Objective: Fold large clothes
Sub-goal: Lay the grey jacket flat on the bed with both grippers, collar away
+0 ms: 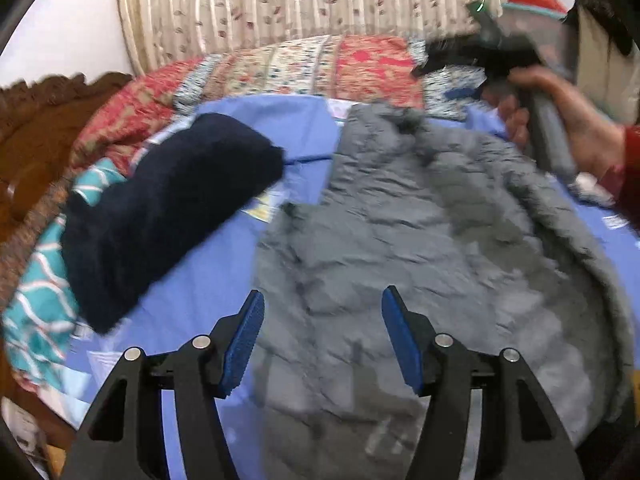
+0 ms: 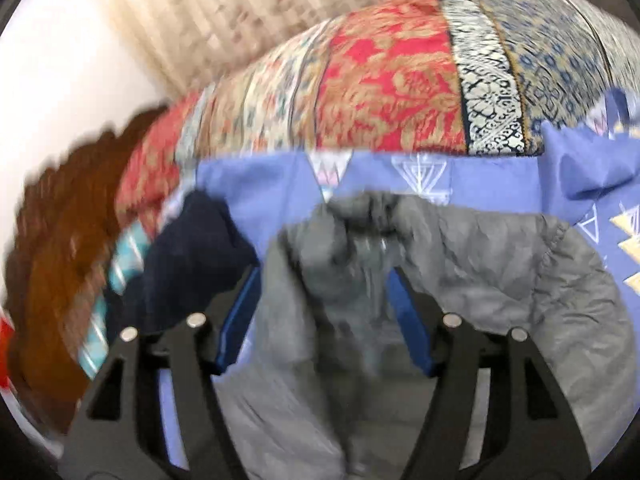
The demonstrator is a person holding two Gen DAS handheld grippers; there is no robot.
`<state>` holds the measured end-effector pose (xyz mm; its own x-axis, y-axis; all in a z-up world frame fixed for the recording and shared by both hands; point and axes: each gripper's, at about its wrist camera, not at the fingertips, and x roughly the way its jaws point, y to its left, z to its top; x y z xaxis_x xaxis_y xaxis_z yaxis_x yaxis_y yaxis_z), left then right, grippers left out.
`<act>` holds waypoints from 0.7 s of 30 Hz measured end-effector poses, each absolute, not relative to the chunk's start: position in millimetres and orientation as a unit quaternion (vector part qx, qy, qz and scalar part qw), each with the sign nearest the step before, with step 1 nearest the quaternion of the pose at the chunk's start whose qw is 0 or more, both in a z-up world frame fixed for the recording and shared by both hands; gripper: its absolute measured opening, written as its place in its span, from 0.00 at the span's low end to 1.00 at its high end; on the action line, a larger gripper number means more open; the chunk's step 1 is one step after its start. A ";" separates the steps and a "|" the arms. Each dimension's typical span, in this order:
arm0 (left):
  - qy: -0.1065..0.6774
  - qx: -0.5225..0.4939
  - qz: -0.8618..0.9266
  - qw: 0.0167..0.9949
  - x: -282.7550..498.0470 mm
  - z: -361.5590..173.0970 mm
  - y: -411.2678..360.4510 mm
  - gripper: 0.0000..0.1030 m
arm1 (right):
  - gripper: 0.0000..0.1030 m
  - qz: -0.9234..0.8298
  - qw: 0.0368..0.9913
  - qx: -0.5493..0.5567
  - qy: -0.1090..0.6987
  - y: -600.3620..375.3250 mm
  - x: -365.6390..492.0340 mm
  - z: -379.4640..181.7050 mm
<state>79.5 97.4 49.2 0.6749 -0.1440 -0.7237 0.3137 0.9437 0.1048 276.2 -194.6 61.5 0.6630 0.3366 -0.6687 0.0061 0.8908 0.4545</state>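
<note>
A grey padded jacket [image 1: 400,260] lies spread on the blue bedsheet [image 1: 208,280]. My left gripper [image 1: 323,296] hovers open over its near part, with nothing between the pads. In the right wrist view my right gripper [image 2: 322,276] stands open above the jacket [image 2: 500,280] near the bunched collar. The grey cloth seen between its pads is blurred and does not look pinched. At the top right of the left wrist view, a hand [image 1: 576,120] carries that gripper above the jacket's far end.
A folded navy garment [image 1: 172,208] rests left of the jacket, partly on a teal patterned cloth [image 1: 36,300]. A red and blue patterned quilt [image 1: 372,64] is heaped along the far side. A carved wooden headboard [image 1: 36,128] stands at the left and a curtain [image 1: 280,0] hangs behind.
</note>
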 end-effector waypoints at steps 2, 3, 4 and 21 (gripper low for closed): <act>0.383 0.101 -0.164 0.904 66.0 45.7 88.4 0.78 | 0.62 0.105 0.880 0.182 0.427 -183.1 263.0 37.3; 0.385 0.092 -0.189 0.899 59.5 44.0 81.2 0.78 | 0.62 0.109 0.871 0.178 0.444 -179.5 256.1 21.8; 0.390 0.083 -0.217 0.891 53.7 41.2 72.0 0.78 | 0.62 0.116 0.862 0.188 0.457 -176.2 246.7 6.5; 0.413 0.175 -0.126 0.885 69.7 -30.8 53.6 0.78 | 0.62 0.158 0.796 0.291 0.506 -199.5 158.5 -61.5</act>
<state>69.7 53.6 -30.8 0.6274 -0.0790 -0.7747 0.3684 0.9066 0.2059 158.5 -199.5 -61.5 0.4377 0.5467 -0.7138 0.0419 0.7806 0.6236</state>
